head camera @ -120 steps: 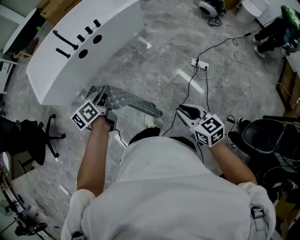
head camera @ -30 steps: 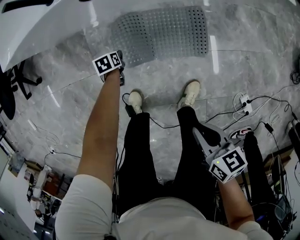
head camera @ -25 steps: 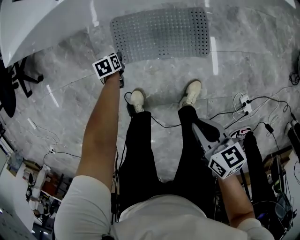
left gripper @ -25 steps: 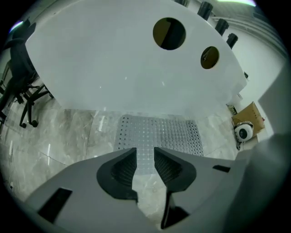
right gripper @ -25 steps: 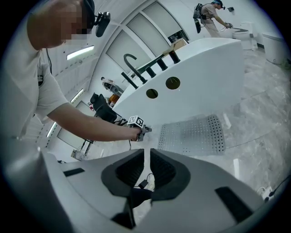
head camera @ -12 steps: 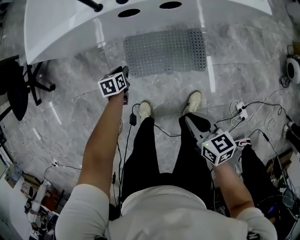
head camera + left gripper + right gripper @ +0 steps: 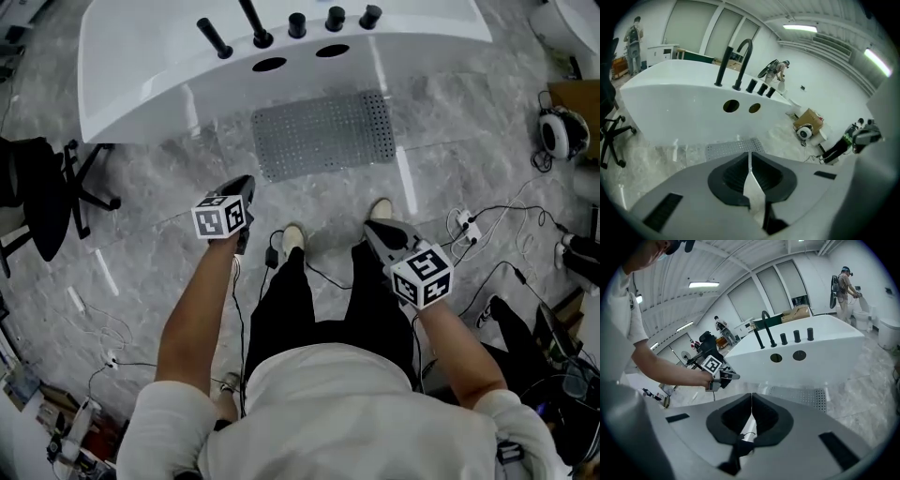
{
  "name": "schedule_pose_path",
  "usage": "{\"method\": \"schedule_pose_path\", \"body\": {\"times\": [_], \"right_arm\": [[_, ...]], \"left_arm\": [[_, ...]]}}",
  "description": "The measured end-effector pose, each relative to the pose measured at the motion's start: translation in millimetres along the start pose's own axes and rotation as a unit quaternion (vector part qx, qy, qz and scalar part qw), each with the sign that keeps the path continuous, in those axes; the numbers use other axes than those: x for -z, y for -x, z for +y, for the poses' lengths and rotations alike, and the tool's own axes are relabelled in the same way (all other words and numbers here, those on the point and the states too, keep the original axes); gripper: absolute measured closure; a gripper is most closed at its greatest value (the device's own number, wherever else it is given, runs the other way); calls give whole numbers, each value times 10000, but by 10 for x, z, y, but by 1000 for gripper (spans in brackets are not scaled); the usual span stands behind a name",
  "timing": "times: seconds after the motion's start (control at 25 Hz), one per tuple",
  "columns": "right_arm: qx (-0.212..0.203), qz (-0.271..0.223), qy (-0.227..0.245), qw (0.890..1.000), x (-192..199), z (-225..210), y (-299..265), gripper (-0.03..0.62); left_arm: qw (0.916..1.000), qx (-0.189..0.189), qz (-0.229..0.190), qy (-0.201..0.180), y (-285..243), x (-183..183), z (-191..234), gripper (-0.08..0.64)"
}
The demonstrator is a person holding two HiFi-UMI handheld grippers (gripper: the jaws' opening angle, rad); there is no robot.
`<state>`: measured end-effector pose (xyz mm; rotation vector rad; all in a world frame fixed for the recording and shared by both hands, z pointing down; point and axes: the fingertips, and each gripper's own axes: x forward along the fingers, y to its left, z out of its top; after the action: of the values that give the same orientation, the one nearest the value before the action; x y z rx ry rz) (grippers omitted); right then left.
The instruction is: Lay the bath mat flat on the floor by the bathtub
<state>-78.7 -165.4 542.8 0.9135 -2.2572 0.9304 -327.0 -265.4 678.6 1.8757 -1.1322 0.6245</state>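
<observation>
The grey perforated rubber bath mat lies flat on the grey marble floor, just beside the white bathtub, so the job looks done. The left gripper is closing its fingers on nothing. The right gripper has its fingers pinched together, empty.

This seems to be a staged test lab, not a home bathroom. A white freestanding bathtub with black taps stands on a grey marble-patterned floor, among a black office chair, a white power strip with trailing cables, a cardboard box and ceiling strip lights.
</observation>
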Motion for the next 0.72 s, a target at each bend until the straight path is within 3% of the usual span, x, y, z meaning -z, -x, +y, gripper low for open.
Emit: {"method": "schedule_pose_path", "body": {"times": [0.24, 0.4, 0.56, 0.72], "right_arm": [[472, -268, 128, 9984, -246, 370, 450, 581], [443, -385, 260, 9979, -295, 866, 759, 581], [398, -420, 430, 9974, -193, 1156, 1052, 581], [399, -569, 396, 9968, -40, 1291, 1329, 583]], "left_arm": [[9932, 854, -154, -774, 976, -57, -504, 540], [9828, 1250, -149, -1348, 1638, -22, -909, 543], [9722, 1639, -208, -1659, 2072, 85, -1460, 543], [9650, 1760, -396, -1904, 2407, 206, -1953, 541]]}}
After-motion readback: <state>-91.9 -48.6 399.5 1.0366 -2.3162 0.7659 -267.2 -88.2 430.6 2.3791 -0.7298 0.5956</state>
